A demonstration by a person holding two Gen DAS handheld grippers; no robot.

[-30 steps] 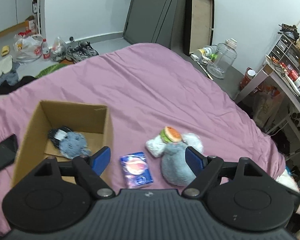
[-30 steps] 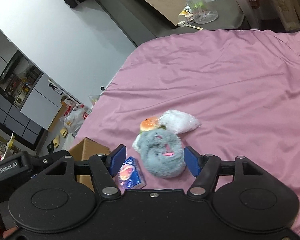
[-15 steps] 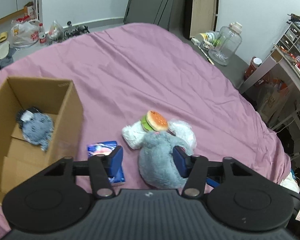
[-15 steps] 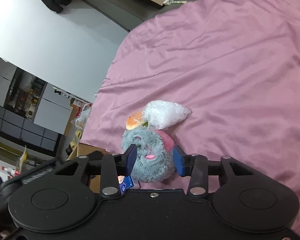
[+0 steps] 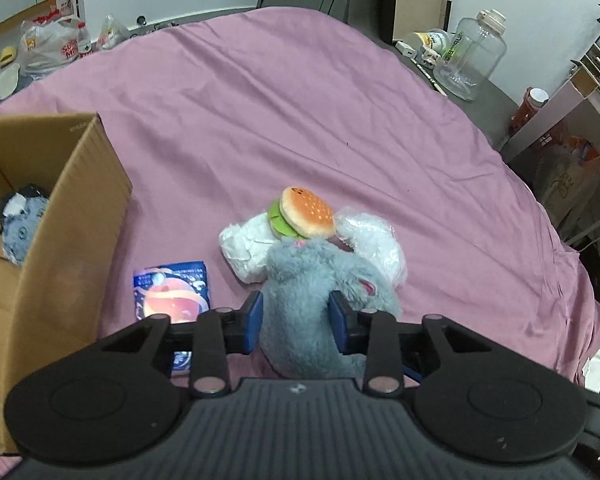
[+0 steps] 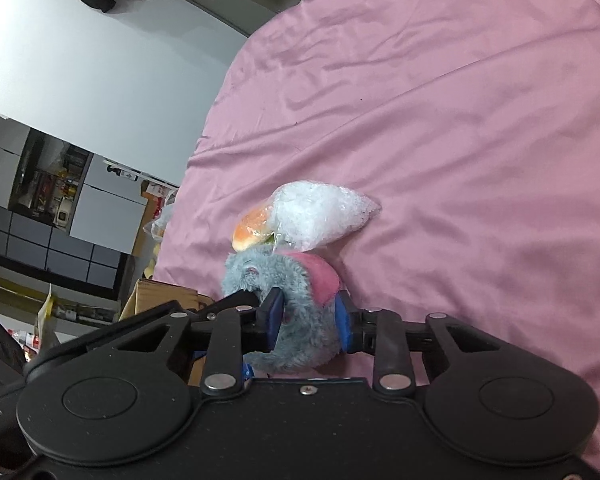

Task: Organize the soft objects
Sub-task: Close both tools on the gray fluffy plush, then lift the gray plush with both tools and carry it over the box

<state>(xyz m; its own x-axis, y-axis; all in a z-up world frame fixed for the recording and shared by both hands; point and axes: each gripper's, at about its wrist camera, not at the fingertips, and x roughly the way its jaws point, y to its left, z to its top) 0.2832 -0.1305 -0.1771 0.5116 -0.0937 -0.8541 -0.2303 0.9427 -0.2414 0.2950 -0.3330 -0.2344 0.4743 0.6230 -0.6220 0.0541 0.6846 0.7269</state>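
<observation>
Both grippers, left gripper (image 5: 296, 326) and right gripper (image 6: 309, 326), clamp grey plush (image 5: 306, 300) beside box (image 5: 72, 216)

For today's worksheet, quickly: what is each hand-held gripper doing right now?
Left hand-held gripper: closed on the grey plush toy.
Right hand-held gripper: closed on the same grey plush toy.

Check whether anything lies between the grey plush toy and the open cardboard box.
Only the flat blue pouch lies on the pink sheet between the grey plush toy and the open cardboard box; lifted, the toy should pass above it.
</observation>
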